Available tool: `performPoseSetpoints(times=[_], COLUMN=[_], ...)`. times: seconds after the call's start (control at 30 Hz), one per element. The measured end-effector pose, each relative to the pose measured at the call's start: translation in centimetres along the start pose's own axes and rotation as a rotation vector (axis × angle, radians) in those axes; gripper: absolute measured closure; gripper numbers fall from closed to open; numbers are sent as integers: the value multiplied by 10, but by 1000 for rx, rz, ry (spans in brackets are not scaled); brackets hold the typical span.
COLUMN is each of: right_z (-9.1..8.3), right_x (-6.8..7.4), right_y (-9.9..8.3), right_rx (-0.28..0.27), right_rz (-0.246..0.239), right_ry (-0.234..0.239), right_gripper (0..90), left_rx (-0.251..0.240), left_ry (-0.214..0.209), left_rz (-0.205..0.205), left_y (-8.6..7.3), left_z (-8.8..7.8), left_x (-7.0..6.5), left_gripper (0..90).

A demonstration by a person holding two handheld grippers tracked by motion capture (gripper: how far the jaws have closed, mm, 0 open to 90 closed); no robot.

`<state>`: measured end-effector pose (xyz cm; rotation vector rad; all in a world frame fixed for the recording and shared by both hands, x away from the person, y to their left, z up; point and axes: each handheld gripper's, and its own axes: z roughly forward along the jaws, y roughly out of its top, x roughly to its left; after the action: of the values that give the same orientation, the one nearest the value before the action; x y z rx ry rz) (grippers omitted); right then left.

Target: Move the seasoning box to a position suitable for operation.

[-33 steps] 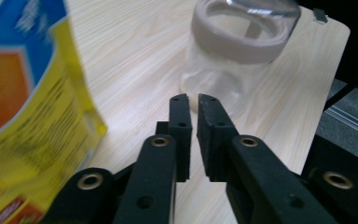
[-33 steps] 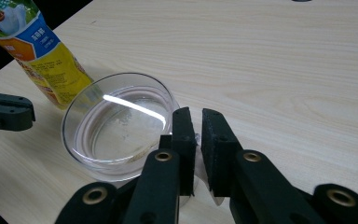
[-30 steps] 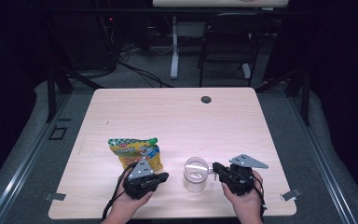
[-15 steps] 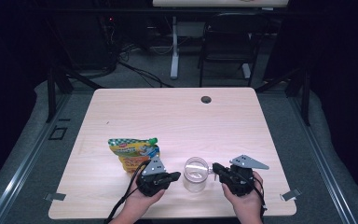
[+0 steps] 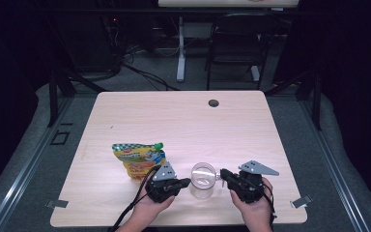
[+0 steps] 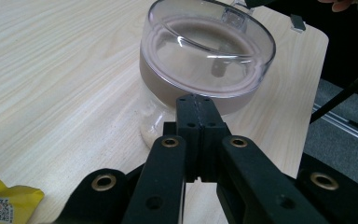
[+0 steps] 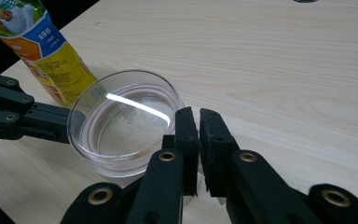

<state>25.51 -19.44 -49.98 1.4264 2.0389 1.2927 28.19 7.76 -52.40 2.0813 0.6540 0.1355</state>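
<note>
Holding my right tongs (image 7: 196,116) clamped on the rim of the clear jar (image 5: 203,180) near the desk's (image 5: 183,121) front edge, I'm judging it light, rigid and slippery, while my left tongs (image 6: 196,100), pressed together, are nosing its side wall.

Table (image 5: 183,125) evenly lit from overhead, room beyond it dark; white glare streak on jar (image 7: 121,126) rim beside right gripper (image 7: 199,122); high view soft, grainy.

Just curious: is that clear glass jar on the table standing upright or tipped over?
Upright. The clear glass jar stands on its base on the wooden table, its round open mouth facing up.
</note>
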Motion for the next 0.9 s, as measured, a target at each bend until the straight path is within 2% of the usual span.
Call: performPoseSetpoints(times=[0.07, 0.63, 0.9], right_z=[0, 0, -3], right_x=[0, 0, 6], right_y=[0, -1, -1], right_rx=[1, -2, 4], right_rz=[-1, -1, -36], right_ry=[-1, -4, 6], right_gripper=[862, 861, 821], left_rx=[-7, -10, -18], left_ry=[-5, -6, -8], left_rz=[-8, 6, 9], left_y=[0, 5, 8], left_z=[0, -1, -2], left_x=[-1, -2, -3], left_gripper=[900, 900, 900])
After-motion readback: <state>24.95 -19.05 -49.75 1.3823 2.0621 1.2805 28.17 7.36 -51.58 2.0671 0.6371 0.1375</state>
